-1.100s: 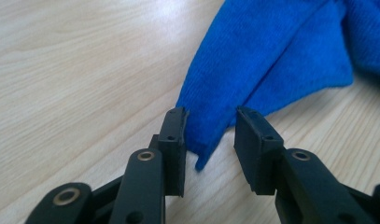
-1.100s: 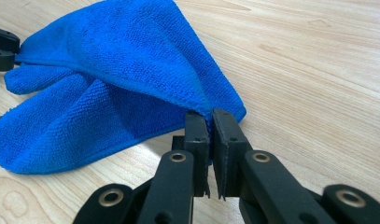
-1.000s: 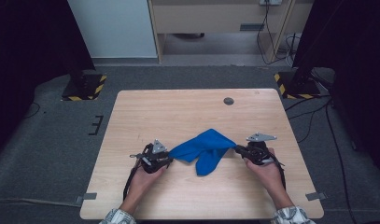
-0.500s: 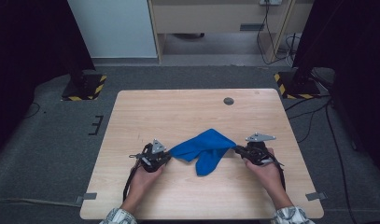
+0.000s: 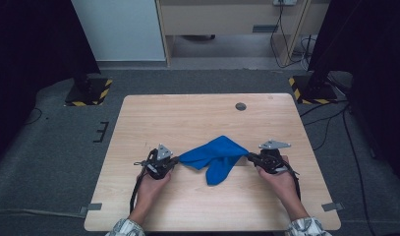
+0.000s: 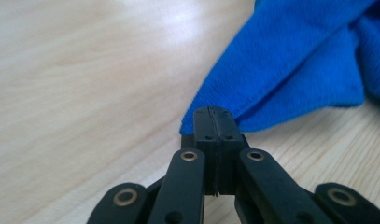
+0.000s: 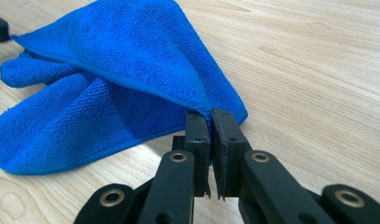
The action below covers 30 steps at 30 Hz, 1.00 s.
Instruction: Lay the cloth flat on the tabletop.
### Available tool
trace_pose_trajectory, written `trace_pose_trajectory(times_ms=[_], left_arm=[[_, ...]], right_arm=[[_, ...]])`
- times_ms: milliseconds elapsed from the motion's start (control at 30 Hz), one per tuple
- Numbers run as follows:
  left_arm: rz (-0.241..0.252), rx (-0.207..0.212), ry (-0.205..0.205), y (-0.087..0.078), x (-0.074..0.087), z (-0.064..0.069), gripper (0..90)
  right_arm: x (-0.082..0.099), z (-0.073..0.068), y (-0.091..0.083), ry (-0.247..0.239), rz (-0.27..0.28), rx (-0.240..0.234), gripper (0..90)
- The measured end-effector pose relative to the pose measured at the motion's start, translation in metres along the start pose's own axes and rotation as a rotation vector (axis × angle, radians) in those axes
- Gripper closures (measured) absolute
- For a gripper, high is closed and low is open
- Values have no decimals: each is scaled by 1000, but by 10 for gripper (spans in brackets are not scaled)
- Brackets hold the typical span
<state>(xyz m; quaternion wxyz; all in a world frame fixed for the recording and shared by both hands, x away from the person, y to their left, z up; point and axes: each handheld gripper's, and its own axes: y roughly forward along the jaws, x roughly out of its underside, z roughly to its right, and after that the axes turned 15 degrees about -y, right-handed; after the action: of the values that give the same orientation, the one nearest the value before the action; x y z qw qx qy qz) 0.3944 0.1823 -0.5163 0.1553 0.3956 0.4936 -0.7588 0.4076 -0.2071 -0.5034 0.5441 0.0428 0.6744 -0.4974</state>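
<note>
On the desk [image 5: 197,118], a blue cloth [image 5: 214,155] lies bunched near the person's edge, the left claw [image 5: 174,160] and right claw [image 5: 250,157] each pinching an opposite corner, so it seems mid-spread, and next calls for pulling apart evenly

Blue cloth [image 6: 290,70] cut off, top right

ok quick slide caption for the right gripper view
Right gripper pinching a corner of the blue cloth on the wooden table.
</note>
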Motion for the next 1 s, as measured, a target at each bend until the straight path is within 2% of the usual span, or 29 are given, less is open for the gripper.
trace_pose_trajectory(times_ms=[233,333,433,500,833,1000], left_arm=[[40,-12,-15,-7,-4,-5,900],[53,-30,-14,-3,-8,-7,900],[65,-42,-48,5,-12,-11,900],[60,-49,-44,8,-12,-11,900],[75,-41,-52,3,-14,-10,900],[77,-26,-50,-1,-16,-6,900]], right_arm=[[-1,0,-1,-1,6,1,860],[-1,0,-2,4,8,-11,861],[-1,-1,-2,-1,13,-18,863],[0,-1,-2,-3,12,-19,864],[-2,-1,-4,-2,20,-18,869],[-7,-2,-10,-7,51,-18,873]])
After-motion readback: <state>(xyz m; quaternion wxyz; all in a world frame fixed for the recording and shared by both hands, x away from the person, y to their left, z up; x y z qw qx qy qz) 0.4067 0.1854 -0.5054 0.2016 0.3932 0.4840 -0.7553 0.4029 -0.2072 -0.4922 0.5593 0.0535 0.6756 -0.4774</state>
